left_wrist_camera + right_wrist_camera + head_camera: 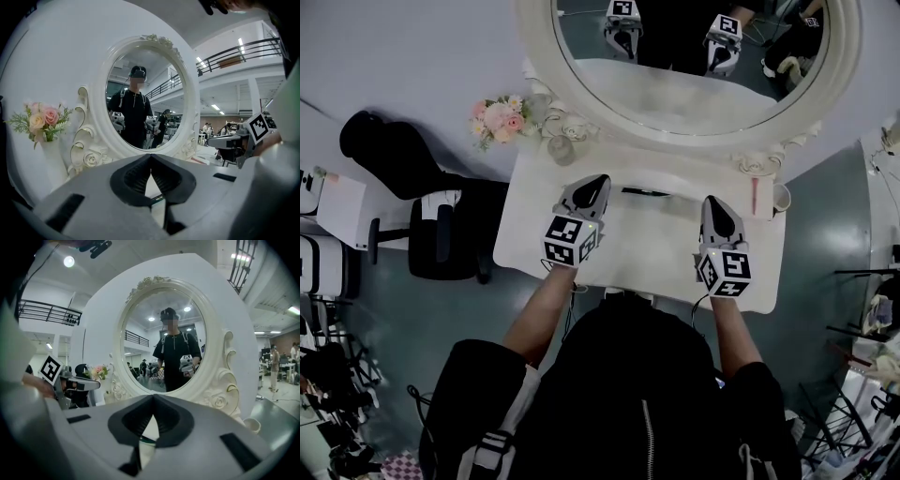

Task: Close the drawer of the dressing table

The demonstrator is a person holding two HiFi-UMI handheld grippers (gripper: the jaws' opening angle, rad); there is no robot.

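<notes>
At the left rear corner of the bench (656, 248) I see pink and cream flowers (499, 119) in a white vase. The bench is the matte white, rectangular top of the dressing table. Its long axis runs left to right across the head view, and its front edge faces the person. The left gripper (596, 183), in smooth grey plastic, is over the left half. Its fingers are clenched tip to tip on nothing, ribbed pads meeting. Behind it stands the oval mirror (694, 89) in a glossy carved frame. A thin dark strip (647, 191) lies between the grippers. The right gripper (713, 202) is over the right half, its fingers likewise clenched and empty. A white cup (781, 199) stands at far right. I cannot make out the drawer front in any view.
</notes>
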